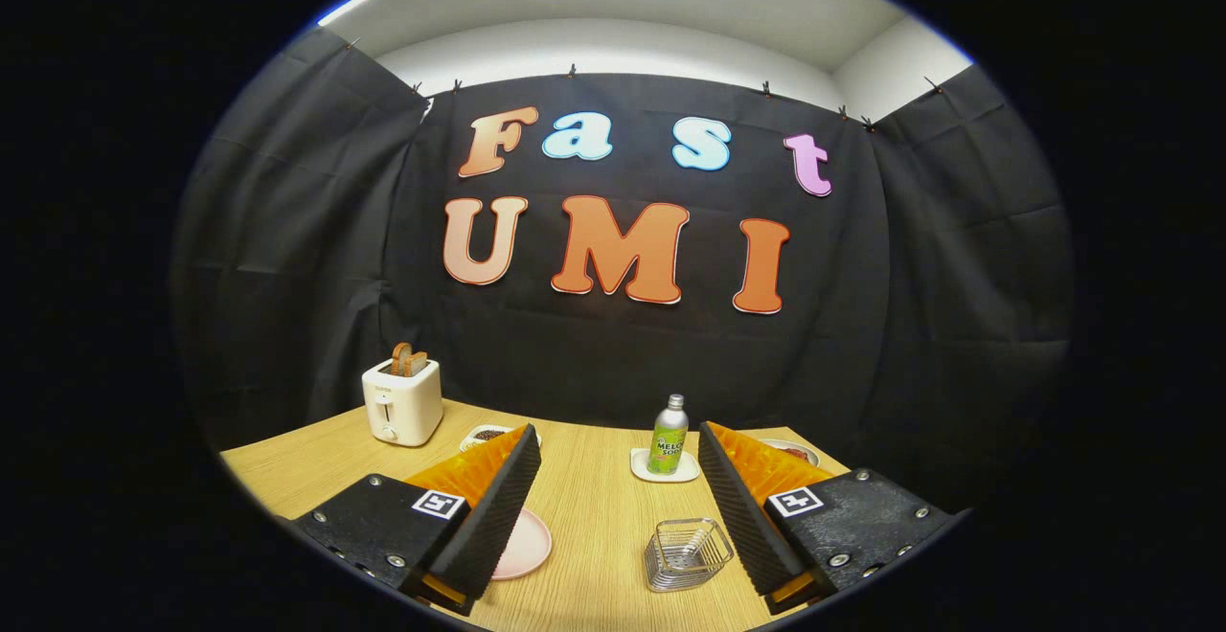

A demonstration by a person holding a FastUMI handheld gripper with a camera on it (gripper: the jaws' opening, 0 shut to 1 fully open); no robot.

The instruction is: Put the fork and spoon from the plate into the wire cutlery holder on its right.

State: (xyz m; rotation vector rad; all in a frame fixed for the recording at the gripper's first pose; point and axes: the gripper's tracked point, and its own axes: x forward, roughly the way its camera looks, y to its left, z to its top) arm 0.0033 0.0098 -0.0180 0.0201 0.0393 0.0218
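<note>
**Plate low by left finger, holder by right**

Gripper (613, 507) fingers spread wide, holding nothing, raised above the desk (594, 498). Pink plate (525, 544) sits low, half hidden behind the left finger (498, 507); fork and spoon can't be made out on it, so their long axis is unknown. Wire holder (686, 555) stands just inside the right finger, well apart from the plate. Next move likely down and left.

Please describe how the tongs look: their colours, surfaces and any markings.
The tongs have two black ribbed foam pads backed by orange plastic. Each black base block carries a small square black-and-white marker and silver screws.
</note>
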